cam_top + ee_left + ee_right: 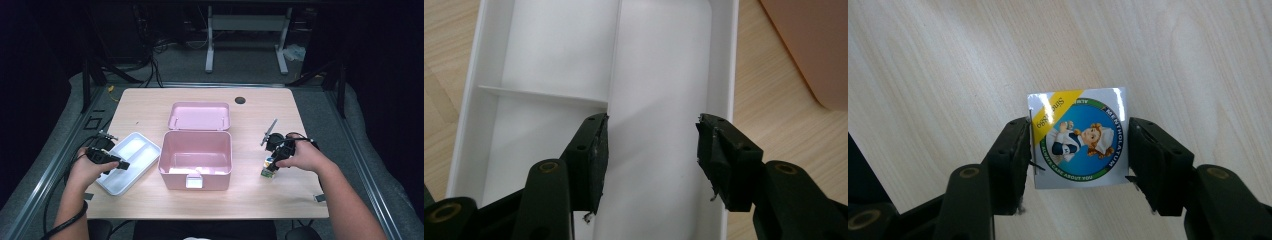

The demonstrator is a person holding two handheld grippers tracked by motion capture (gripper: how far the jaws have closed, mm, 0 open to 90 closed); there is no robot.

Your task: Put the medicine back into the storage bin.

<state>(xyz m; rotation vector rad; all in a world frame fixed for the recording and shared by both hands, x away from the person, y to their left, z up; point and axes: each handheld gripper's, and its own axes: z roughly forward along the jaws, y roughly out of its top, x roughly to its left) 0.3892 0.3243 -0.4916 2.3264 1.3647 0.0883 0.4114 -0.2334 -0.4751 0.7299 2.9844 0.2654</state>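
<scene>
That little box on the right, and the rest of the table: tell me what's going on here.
A person works with a gripper in each hand. The right gripper has its jaws on both sides of a small Mentholatum box standing on the wooden table, pads against its sides. The left gripper hangs open over a white divided tray. A pink case sits between them with its lid open.

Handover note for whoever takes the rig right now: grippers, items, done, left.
Right gripper: jaws either side of the small Mentholatum box on the table, pads at its sides, firm grip not confirmed.
Left gripper: open, empty, over the white divided tray.
Pink case: lid open, between tray and box.
Done: box framed.
Left: close, lift, probably place it in the case or tray.
</scene>
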